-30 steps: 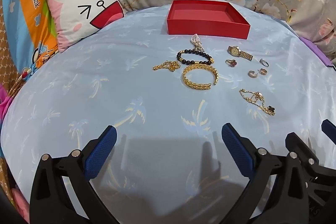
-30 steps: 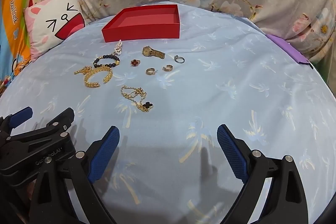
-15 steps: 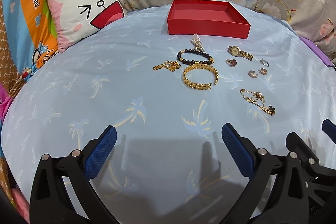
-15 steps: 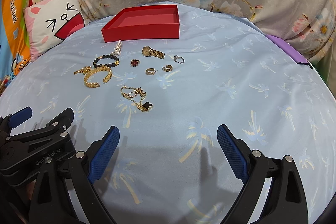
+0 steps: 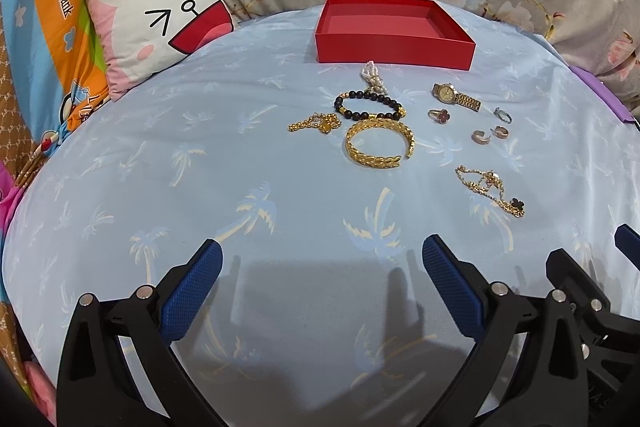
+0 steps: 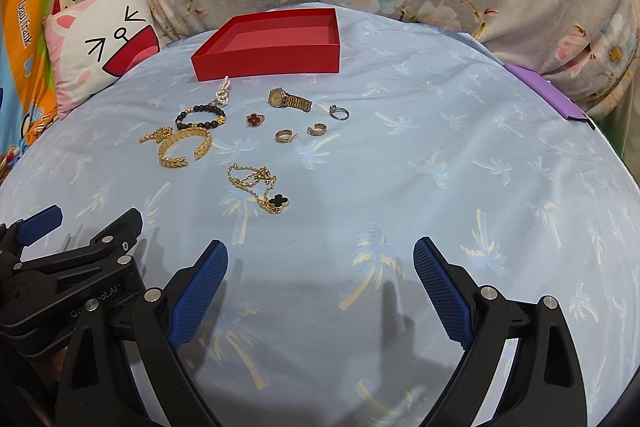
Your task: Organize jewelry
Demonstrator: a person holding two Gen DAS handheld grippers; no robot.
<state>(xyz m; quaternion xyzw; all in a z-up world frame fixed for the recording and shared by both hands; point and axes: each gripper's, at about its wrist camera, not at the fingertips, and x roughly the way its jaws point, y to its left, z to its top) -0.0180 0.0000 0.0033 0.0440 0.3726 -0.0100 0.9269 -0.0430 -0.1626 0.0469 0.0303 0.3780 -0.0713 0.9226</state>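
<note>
Left gripper (image 5: 320, 285): jaws spread wide, nothing between them; it hovers over the sheet, well short of the red box.
Right gripper (image 6: 320, 283): jaws likewise apart and empty; just beside the left gripper, equally far from the red box.
Writing on tool: partial "Ge…oot.AI" on the left gripper's body, seen from the right wrist; middle letters unreadable.
Red box (image 5: 394, 45): open, shallow, nothing inside; at the far edge of the blue palm-print sheet (image 5: 200, 187).
Pearl piece (image 5: 372, 77): just in front of the red box.
Black bead bracelet (image 5: 368, 105): nearer than the pearl piece, touching it.
Gold cuff (image 5: 378, 143): nearer again, just beside the beads.
Gold chain (image 5: 316, 124): left of the cuff.
Gold watch (image 5: 456, 97): in front of the red box's right corner.
Red clover ring (image 5: 440, 115): close to the watch, on its near side.
Silver ring (image 5: 502, 115): right of the watch.
Two hoop earrings (image 5: 490, 135): nearer than the silver ring.
Clover necklace (image 5: 490, 189): farthest from the red box, nearest the grippers.
Cartoon pillow (image 5: 160, 23): left of the red box.
Striped fabric (image 5: 52, 7): far left, printed "Daul frank".
</note>
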